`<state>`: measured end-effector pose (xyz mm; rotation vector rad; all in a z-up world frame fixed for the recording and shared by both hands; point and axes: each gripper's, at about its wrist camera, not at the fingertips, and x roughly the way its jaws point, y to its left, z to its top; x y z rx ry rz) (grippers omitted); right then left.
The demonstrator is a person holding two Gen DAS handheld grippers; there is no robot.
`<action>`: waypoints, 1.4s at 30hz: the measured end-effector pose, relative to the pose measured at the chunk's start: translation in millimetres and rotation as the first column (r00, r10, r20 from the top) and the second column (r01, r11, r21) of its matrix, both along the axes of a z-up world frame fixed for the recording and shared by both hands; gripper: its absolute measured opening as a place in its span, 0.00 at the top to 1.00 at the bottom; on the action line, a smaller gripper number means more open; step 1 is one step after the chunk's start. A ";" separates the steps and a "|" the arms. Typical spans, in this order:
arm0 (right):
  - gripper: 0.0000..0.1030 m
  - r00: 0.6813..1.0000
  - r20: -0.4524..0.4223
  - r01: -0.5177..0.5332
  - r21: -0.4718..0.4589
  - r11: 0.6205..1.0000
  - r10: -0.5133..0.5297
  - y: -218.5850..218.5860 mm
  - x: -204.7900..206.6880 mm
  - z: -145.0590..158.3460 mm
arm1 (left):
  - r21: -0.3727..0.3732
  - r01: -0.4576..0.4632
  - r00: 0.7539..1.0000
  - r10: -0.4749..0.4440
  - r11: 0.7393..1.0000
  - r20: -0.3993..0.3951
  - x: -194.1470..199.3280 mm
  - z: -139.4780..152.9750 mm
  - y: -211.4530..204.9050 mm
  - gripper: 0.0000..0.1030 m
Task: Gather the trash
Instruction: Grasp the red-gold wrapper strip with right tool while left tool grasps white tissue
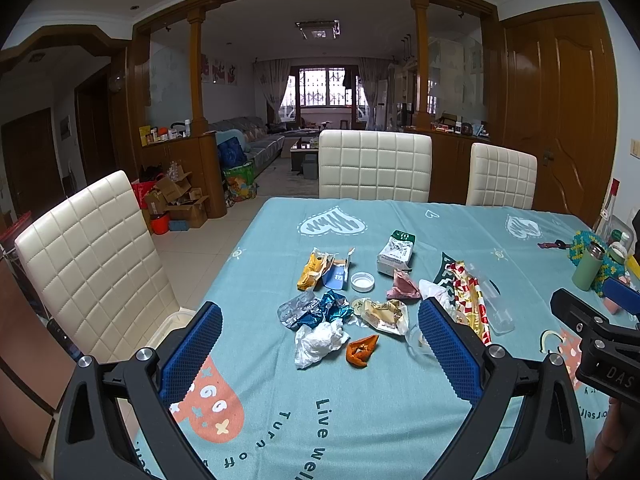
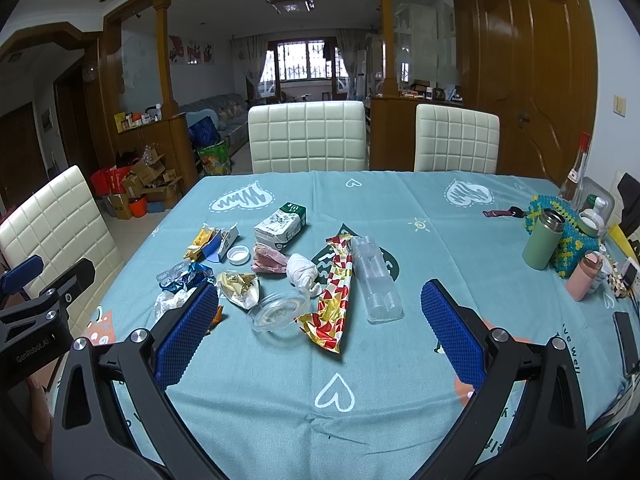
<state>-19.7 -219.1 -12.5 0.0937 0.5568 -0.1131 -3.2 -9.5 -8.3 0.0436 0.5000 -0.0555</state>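
Trash lies in a loose pile on the blue tablecloth (image 1: 360,400): a white crumpled tissue (image 1: 318,342), an orange peel (image 1: 362,350), a blue foil wrapper (image 1: 324,308), a white bottle cap (image 1: 362,281), a milk carton (image 1: 396,252), a red-and-gold wrapper (image 2: 334,308), a clear plastic lid (image 2: 280,310) and a clear plastic tray (image 2: 376,280). My left gripper (image 1: 320,344) is open and empty, hovering just short of the tissue and peel. My right gripper (image 2: 320,320) is open and empty, just short of the lid and the red-and-gold wrapper.
White padded chairs stand at the far side (image 1: 374,164) and the left (image 1: 92,264) of the table. A green flask (image 2: 544,238), a pink bottle (image 2: 586,276), a beaded basket (image 2: 576,236) and a phone (image 2: 626,342) sit along the right edge.
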 end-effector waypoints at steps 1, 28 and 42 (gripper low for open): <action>0.03 1.000 0.000 0.000 0.000 1.000 0.000 0.1 0.0 -0.1 | 0.000 0.000 1.000 0.000 1.000 0.000 1.0 0.5 1.2 0.07; 0.36 0.954 -0.297 -0.017 0.042 0.999 0.028 -26.8 90.1 -104.3 | 0.038 -0.080 0.924 0.088 0.996 -0.373 98.4 -109.6 22.8 0.07; 0.71 0.922 -0.385 -0.010 0.076 0.997 0.039 -40.2 135.1 -141.0 | 0.041 -0.057 0.909 0.068 0.998 -0.410 132.7 -128.0 13.8 0.07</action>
